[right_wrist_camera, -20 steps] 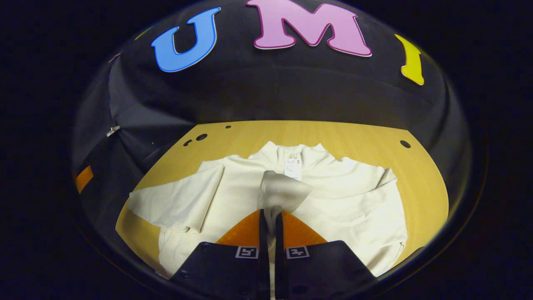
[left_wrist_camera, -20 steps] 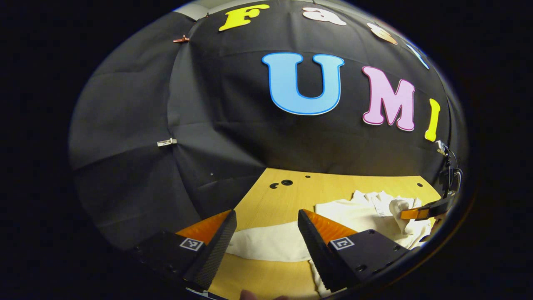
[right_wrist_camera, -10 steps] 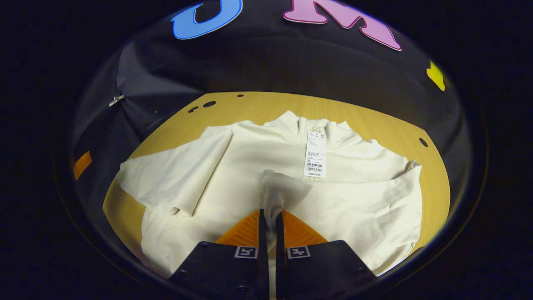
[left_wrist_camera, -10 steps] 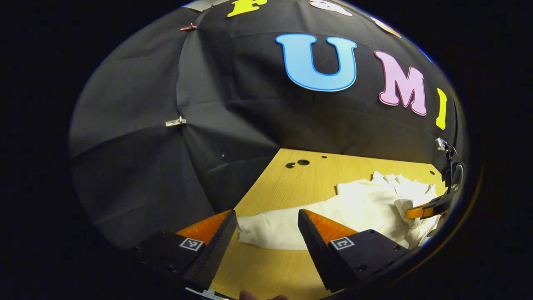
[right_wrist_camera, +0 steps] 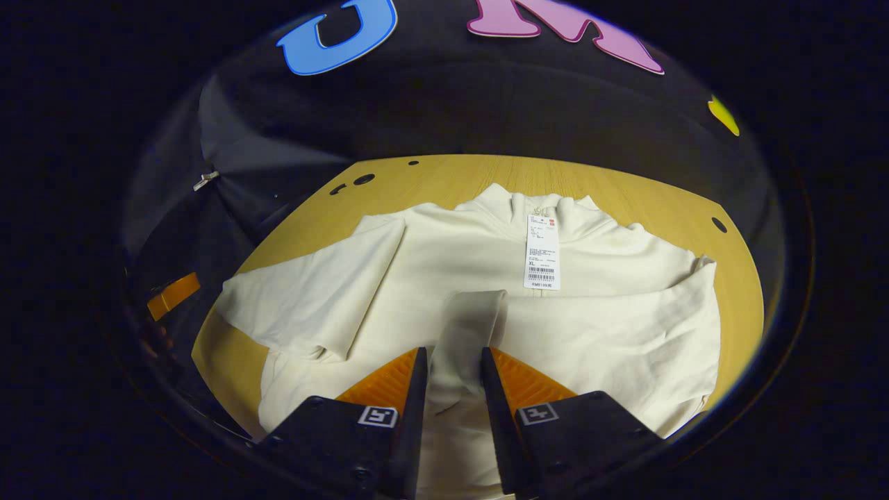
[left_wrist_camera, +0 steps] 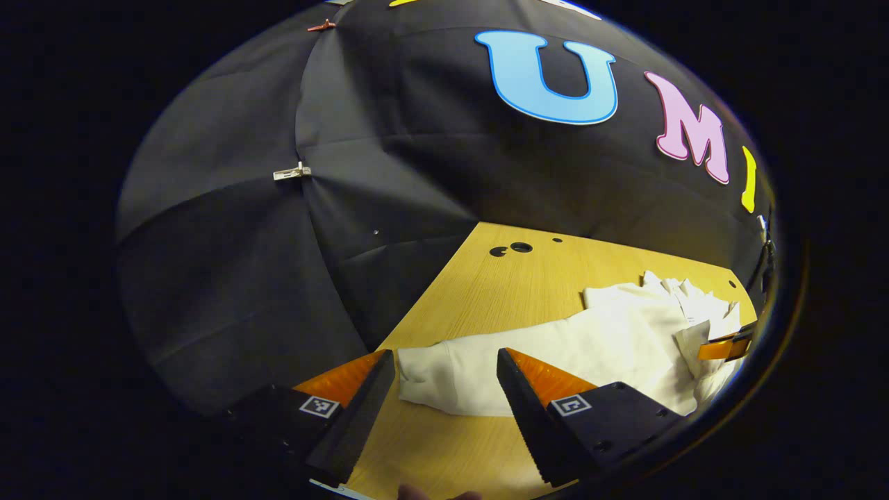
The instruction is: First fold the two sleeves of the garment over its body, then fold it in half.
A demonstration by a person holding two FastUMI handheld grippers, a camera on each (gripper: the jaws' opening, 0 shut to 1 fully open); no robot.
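A cream garment point(right_wrist_camera: 611, 333) lies flat on the wooden table point(right_wrist_camera: 625, 198), collar at the far side, with a paper tag point(right_wrist_camera: 542, 253) on its chest. Its right sleeve point(right_wrist_camera: 476, 319) is folded across the body; the cuff lies between the parted fingers of my right gripper point(right_wrist_camera: 451, 355), which is open. The other sleeve point(right_wrist_camera: 312, 302) stretches out to the left over the table. In the left gripper view that sleeve's end point(left_wrist_camera: 451, 378) lies just beyond my open left gripper point(left_wrist_camera: 446, 360), between its two fingers. The right gripper's orange finger point(left_wrist_camera: 722, 347) shows at the far right.
Black cloth walls close in the table at the back and left. Small round holes point(right_wrist_camera: 362, 179) mark the table's far left corner, and one more hole point(right_wrist_camera: 719, 224) sits at the far right. Bare wood point(left_wrist_camera: 486, 298) lies beyond the outstretched sleeve.
My right gripper has opened and let go of the folded sleeve's cuff, which now rests on the body. My left gripper has come closer to the outstretched sleeve's end.
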